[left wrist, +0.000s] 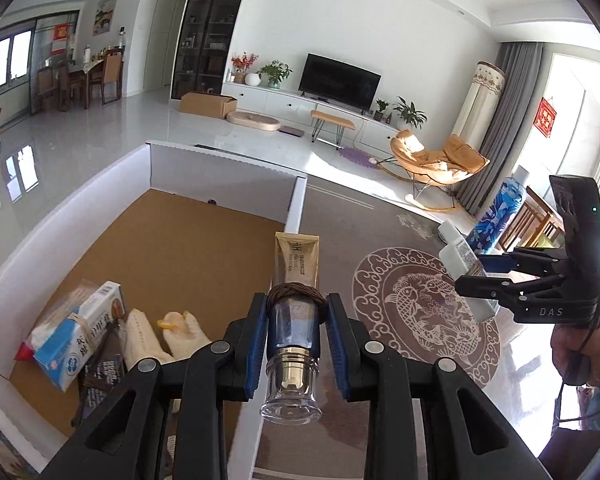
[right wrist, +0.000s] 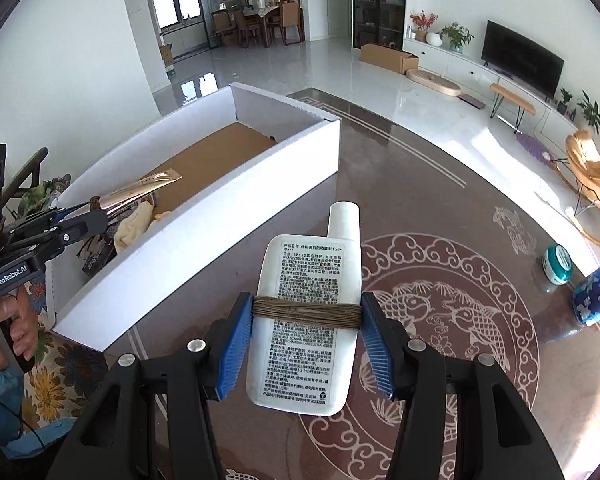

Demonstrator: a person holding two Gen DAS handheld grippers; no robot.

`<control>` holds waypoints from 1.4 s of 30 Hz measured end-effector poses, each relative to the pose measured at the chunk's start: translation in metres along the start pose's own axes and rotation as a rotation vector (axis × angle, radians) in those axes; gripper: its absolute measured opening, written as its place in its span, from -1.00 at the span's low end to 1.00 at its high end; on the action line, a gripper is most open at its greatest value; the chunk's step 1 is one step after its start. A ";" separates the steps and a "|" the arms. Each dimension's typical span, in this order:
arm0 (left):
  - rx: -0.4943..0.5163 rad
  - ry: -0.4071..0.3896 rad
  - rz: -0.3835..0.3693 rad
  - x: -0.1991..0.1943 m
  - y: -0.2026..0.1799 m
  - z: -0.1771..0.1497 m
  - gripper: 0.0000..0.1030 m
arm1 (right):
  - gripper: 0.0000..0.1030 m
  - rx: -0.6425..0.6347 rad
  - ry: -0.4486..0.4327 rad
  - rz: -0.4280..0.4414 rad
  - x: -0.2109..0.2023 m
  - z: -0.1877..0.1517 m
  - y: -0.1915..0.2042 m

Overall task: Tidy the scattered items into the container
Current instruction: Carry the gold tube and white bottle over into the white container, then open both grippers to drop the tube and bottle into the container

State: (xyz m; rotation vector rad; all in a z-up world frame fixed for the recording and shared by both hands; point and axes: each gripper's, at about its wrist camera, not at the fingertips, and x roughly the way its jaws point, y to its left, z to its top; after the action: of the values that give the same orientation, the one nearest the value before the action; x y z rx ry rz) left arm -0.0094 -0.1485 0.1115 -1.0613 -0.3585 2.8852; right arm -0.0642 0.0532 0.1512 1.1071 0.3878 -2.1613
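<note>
My left gripper (left wrist: 296, 320) is shut on a gold tube with a clear cap (left wrist: 296, 268), held above the right wall of the white cardboard box (left wrist: 296, 204). It also shows in the right wrist view (right wrist: 96, 208) with the gold tube (right wrist: 144, 190) over the box (right wrist: 204, 224). My right gripper (right wrist: 306, 312) is shut on a white sunscreen bottle (right wrist: 306, 312) wrapped with brown cord, held above the table right of the box. It also shows in the left wrist view (left wrist: 480, 276) holding the white bottle (left wrist: 460, 256).
Inside the box lie a blue-white carton (left wrist: 76, 332), a cream glove (left wrist: 156, 336) and a dark packet (left wrist: 104, 372). On the patterned brown table (right wrist: 460, 320) stand a blue patterned bottle (right wrist: 596, 292) and a teal-white jar (right wrist: 556, 264).
</note>
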 end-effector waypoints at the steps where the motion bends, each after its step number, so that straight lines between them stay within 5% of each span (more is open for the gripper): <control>1: -0.020 0.000 0.024 0.001 0.015 0.007 -0.45 | 0.05 -0.024 -0.012 0.023 0.002 0.017 0.014; 8: -0.108 0.073 0.140 0.023 0.086 0.020 -0.45 | 0.05 -0.176 0.015 0.135 0.065 0.097 0.113; 16: -0.163 0.207 0.194 0.056 0.120 -0.001 -0.43 | 0.08 -0.241 0.117 0.095 0.164 0.102 0.157; 17: -0.174 0.221 0.205 0.060 0.121 -0.003 -0.42 | 0.27 -0.232 0.124 0.084 0.171 0.101 0.155; 18: -0.183 0.229 0.216 0.062 0.122 -0.005 -0.37 | 0.65 -0.219 0.130 0.080 0.176 0.101 0.153; 20: -0.197 0.233 0.237 0.063 0.124 -0.010 -0.17 | 0.96 -0.190 0.114 0.078 0.177 0.103 0.148; 23: -0.192 0.188 0.266 0.053 0.121 -0.011 0.18 | 0.96 -0.154 0.072 0.073 0.168 0.104 0.140; 32: -0.156 0.031 0.358 0.013 0.093 -0.006 0.75 | 0.97 -0.021 0.001 0.036 0.132 0.090 0.121; 42: -0.186 -0.064 0.460 -0.025 0.073 -0.007 0.78 | 0.98 -0.054 -0.084 0.038 0.094 0.088 0.125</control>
State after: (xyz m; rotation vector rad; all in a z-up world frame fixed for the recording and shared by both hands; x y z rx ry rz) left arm 0.0165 -0.2216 0.1052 -1.2210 -0.4448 3.3521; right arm -0.0715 -0.1246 0.1332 0.9826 0.3811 -2.1435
